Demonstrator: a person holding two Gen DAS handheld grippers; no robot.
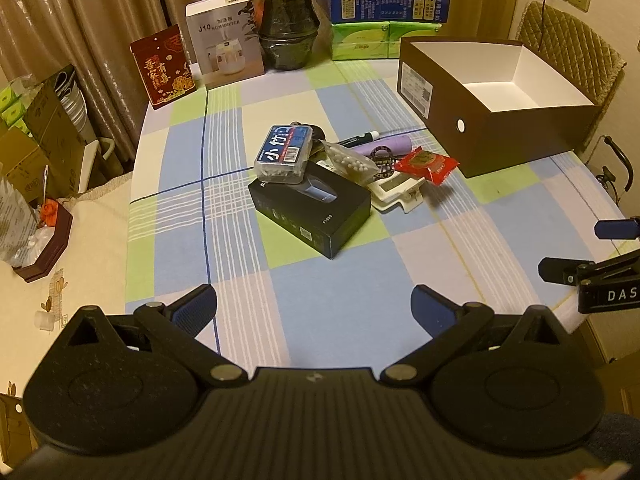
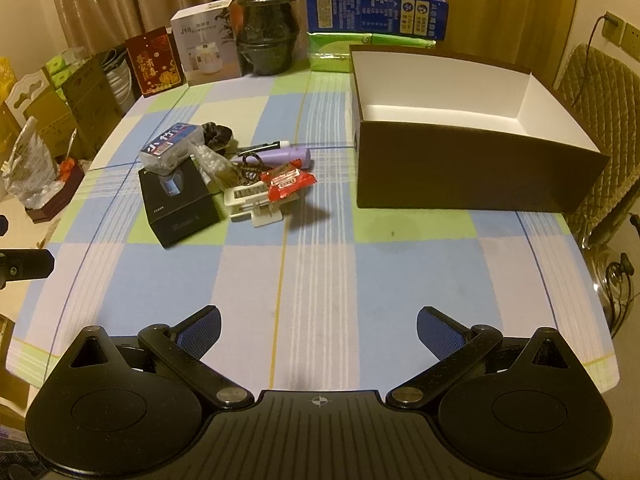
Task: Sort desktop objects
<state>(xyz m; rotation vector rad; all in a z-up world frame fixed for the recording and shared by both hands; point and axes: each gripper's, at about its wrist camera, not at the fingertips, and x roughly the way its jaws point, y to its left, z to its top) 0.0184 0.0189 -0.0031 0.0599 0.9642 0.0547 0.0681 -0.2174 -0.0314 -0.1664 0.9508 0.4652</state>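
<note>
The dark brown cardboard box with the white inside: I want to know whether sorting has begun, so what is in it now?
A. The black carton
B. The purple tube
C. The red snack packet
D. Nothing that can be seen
D: the dark brown cardboard box with the white inside shows only bare white walls and floor, while the red snack packet still lies in the pile on the checked tablecloth.

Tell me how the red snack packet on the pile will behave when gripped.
The red snack packet looks like thin crinkled foil, so it will probably flex and feel light. It rests tilted on the white clip, so a nudge may slide it off. Its glossy wrapper could slip between pads.
</note>
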